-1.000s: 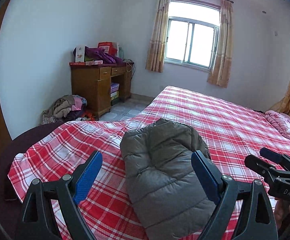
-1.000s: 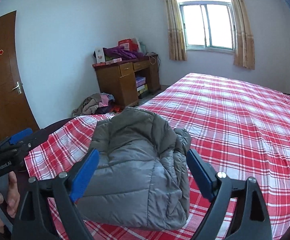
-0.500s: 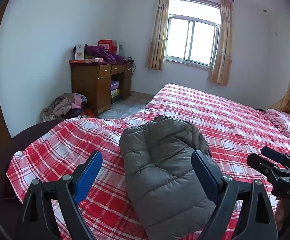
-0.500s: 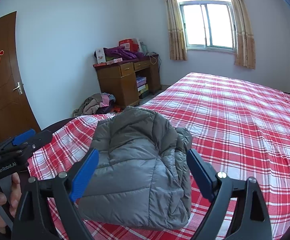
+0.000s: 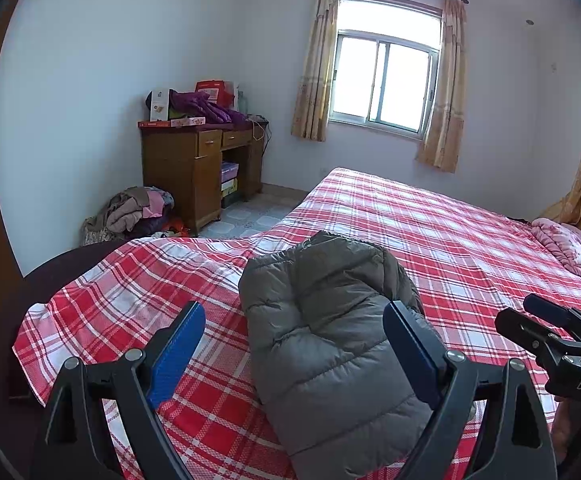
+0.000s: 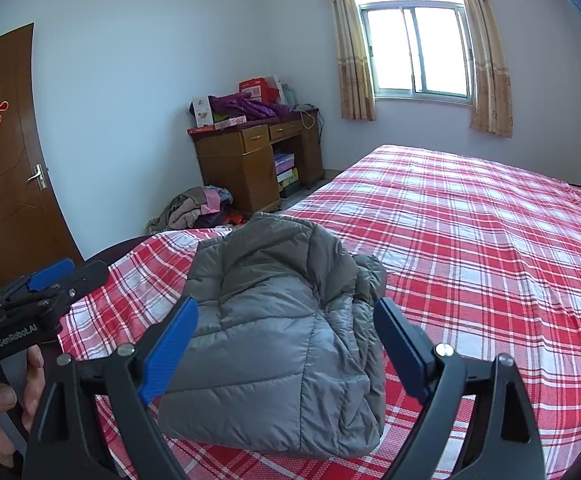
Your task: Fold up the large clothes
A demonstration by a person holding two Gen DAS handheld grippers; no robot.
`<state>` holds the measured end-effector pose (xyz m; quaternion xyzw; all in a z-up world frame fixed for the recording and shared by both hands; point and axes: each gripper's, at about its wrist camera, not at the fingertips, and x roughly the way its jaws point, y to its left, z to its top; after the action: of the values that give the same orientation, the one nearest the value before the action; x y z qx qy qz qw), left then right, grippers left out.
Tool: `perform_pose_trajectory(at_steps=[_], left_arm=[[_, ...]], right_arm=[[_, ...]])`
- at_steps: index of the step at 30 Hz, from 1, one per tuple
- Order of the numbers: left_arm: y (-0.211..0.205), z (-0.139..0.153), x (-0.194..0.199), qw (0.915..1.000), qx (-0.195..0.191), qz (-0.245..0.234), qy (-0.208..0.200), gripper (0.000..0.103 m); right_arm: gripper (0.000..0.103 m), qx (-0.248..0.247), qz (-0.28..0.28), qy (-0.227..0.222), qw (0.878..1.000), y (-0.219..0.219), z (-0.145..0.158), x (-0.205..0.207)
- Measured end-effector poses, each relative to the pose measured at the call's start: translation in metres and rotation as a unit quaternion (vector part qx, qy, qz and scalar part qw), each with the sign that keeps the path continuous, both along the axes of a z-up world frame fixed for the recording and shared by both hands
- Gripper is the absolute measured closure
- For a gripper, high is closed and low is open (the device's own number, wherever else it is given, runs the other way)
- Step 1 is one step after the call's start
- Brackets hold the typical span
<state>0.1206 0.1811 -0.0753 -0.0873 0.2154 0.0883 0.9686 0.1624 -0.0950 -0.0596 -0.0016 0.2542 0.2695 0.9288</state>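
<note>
A folded jacket (image 5: pixel 330 332) lies on the near left corner of the bed (image 5: pixel 430 232), with open bedspread stretching right and far of it. A rolled blanket (image 5: pixel 566 246) sits on the bed's far right edge. Left of the bed, against the far wall, stands a desk (image 5: pixel 194 168) with boxes and clothing piled on top. A heap of clothes (image 5: pixel 134 216) lies on the floor just left of the desk. The window (image 5: pixel 384 80) is on the far wall behind the bed, and a door (image 6: pixel 6 168) stands at far left.
</note>
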Motion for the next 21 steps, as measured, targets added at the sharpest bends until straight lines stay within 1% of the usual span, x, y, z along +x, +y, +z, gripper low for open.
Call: perform_pose_trajectory(at_steps=[21], left_arm=[[0.0006,-0.0017,0.0017,1.0,-0.004,0.001,0.007,0.012]], right_arm=[[0.011,0.0,0.001,0.001,1.0,0.0005,-0.0011,-0.0007]])
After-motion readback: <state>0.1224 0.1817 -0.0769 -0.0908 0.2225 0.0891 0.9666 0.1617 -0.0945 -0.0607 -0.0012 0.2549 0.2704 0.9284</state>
